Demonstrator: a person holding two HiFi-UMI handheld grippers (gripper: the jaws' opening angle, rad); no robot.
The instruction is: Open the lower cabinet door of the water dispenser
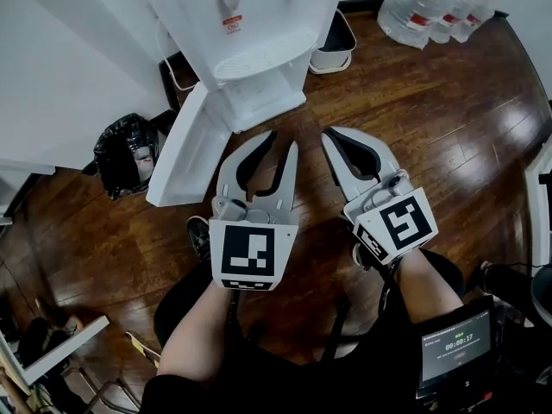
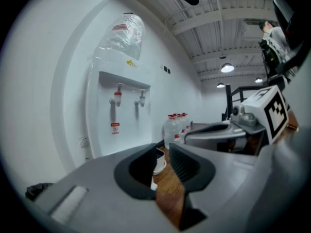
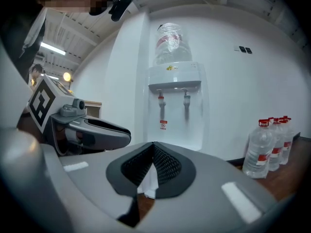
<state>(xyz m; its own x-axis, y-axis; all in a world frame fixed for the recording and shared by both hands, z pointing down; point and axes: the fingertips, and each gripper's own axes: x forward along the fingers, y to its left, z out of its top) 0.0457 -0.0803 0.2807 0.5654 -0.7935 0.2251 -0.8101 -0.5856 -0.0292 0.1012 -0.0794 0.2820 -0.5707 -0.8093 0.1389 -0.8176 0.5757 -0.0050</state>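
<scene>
Two hand-held grippers are held side by side over the wooden floor [image 1: 448, 119], both aimed at one white water dispenser [image 1: 259, 24] that is set against the wall at the floor's far edge. The dispenser's lower cabinet door [image 1: 181, 149] is seen already swung out from the cabinet, angled across the floor just beside the left gripper [image 1: 285, 138]. That gripper's jaws are parted by a narrow gap, and only floor is seen between them. The right gripper [image 1: 335, 133] is closed, pad against pad, with nothing caught between. Neither gripper is touching the door.

Two taps [image 3: 161, 101] are fitted to the dispenser's front, and one large bottle [image 3: 170, 41] is mounted upside down on top. One white bin [image 1: 335, 46] is placed just beside the dispenser at the far edge. At least three spare water bottles [image 1: 435, 7] are grouped in the floor's far right corner. One bin lined with a black bag [image 1: 127, 152] is set near the floor's left edge, beside the open door.
</scene>
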